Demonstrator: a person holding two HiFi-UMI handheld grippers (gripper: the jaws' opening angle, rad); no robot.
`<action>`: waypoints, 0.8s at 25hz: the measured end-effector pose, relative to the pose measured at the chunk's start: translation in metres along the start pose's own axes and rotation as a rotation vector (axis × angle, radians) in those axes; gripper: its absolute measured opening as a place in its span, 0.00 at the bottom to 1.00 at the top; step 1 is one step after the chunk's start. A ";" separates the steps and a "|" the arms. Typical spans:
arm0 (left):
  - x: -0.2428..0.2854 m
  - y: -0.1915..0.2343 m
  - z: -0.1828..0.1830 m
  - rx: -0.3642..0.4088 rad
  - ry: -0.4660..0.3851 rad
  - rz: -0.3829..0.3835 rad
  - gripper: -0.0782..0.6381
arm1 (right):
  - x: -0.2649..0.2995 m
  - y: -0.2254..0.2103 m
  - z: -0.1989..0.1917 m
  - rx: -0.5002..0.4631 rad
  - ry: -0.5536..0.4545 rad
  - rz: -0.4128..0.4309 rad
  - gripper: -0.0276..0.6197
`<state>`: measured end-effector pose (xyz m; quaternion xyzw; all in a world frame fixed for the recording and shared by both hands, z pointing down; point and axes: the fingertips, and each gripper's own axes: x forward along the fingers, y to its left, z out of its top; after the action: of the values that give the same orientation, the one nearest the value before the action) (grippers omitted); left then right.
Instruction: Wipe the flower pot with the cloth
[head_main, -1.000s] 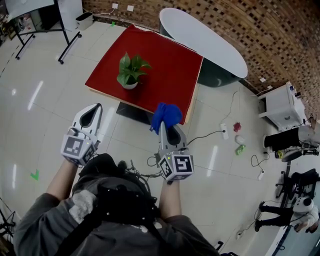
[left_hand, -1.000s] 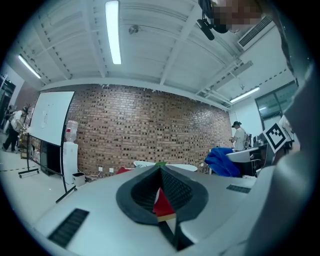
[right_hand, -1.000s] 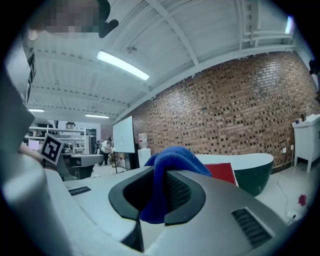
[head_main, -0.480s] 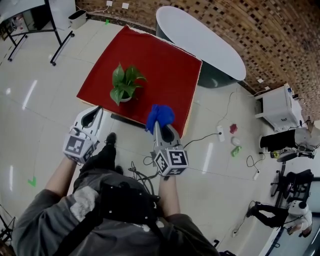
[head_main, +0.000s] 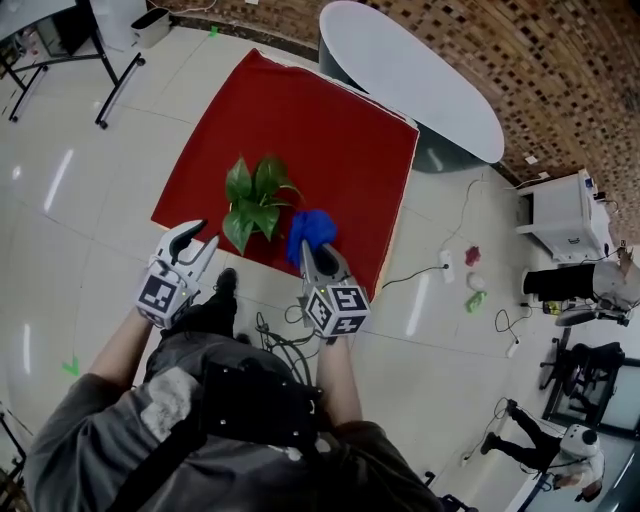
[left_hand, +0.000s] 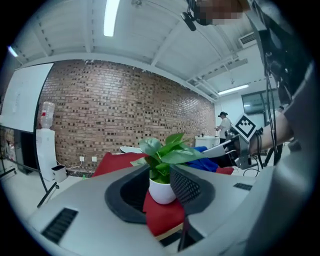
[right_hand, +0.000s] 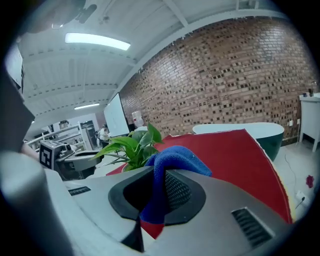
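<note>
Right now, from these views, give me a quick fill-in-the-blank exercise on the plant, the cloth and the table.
1. The right gripper is shut on a ____ cloth.
2. The plant grows in a ____ pot.
3. The pot stands on a table with a ____ cover.
Missing words: blue; white; red.

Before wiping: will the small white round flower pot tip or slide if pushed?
Probably tippy: the small white round flower pot carries broad green leaves spreading wider than it. Probably light, being small. Sliding seems less likely on the red fabric-like tabletop cover.
</note>
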<state>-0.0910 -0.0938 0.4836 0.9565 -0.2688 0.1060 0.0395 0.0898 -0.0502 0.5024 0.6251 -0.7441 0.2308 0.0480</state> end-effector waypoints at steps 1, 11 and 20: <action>0.006 0.003 -0.009 0.026 0.027 -0.022 0.34 | 0.010 0.001 -0.002 0.010 0.009 0.018 0.13; 0.076 0.032 -0.043 0.011 0.140 -0.207 0.55 | 0.104 0.005 0.005 0.085 0.031 0.111 0.13; 0.118 0.048 -0.032 -0.029 0.136 -0.350 0.56 | 0.149 -0.005 0.005 0.083 0.111 0.115 0.13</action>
<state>-0.0231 -0.1900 0.5418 0.9786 -0.0967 0.1581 0.0890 0.0637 -0.1881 0.5527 0.5689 -0.7648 0.2983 0.0498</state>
